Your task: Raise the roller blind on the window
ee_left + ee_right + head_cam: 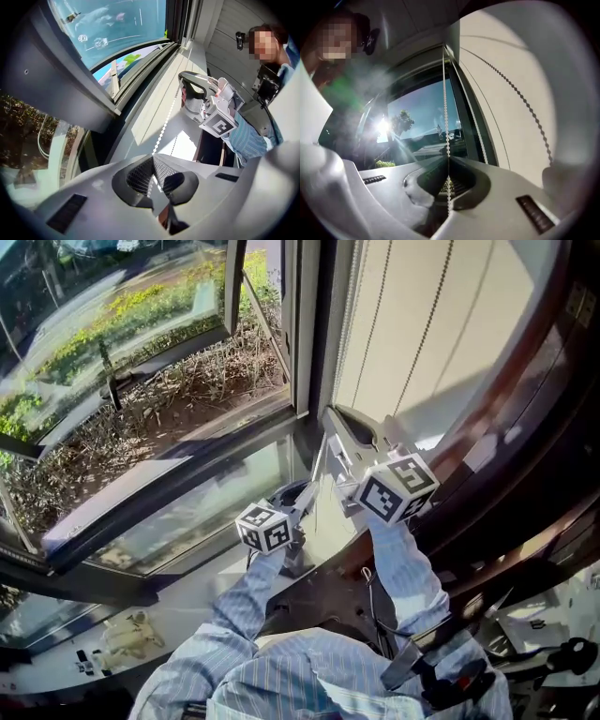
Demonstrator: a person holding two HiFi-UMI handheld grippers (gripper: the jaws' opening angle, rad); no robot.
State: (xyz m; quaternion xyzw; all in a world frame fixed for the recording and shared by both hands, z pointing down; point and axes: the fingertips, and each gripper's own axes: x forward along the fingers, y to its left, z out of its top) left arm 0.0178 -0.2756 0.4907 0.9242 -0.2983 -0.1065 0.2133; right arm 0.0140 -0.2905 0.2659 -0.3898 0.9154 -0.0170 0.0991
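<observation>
The beige roller blind hangs over the right-hand part of the window; in the right gripper view the blind fills the right side. Its white bead chain runs straight up from my right gripper, which is shut on it. Lower on the same chain, my left gripper is also shut on the beads. In the head view the right gripper is above and to the right of the left gripper, both close to the window frame.
A glass sash stands open at the left over soil and plants outside. The dark window frame post rises beside the blind. A pale sill lies below, and a dark curved wooden edge is at the right.
</observation>
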